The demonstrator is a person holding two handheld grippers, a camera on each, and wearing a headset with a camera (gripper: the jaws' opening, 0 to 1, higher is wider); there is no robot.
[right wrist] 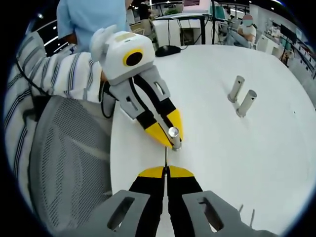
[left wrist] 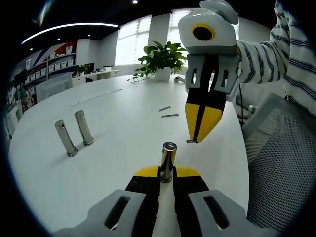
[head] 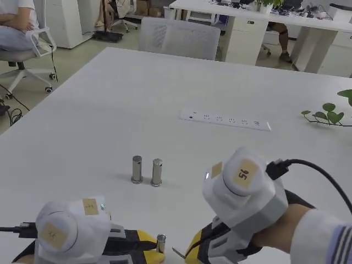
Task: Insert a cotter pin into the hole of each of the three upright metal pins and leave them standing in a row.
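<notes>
- The desk (head: 110,110) has a plain white matt top. It stands in an open office with more white furniture beyond it, and a seated person (head: 16,25) is at the upper left of the head view.
- A white power strip (head: 225,119) lies flat right of centre in the head view. A leafy plant sprig (head: 329,114) reaches in at the right edge. A grey mesh chair back (head: 179,37) stands at the desk's far edge, top centre.
- Two free pins (head: 136,169) stand upright at the centre of the head view, just beside each other and not touching.
- The third pin (left wrist: 168,158) stands upright at the bottom centre of the left gripper view. The left gripper (left wrist: 167,174) has its jaws closed onto the pin's lower part.
- The right gripper (right wrist: 166,170) has its jaws pinched together on a thin cotter pin (right wrist: 166,157). The cotter pin points at the third pin, and whether they touch cannot be determined.
- Two spare cotter pins (left wrist: 170,115) lie flat on the desk, mid-frame in the left gripper view.
- All three pins are polished silver cylinders with a slightly wider foot. The cotter pins are slim grey wire. The gripper jaws are black with yellow tips, on white housings.
</notes>
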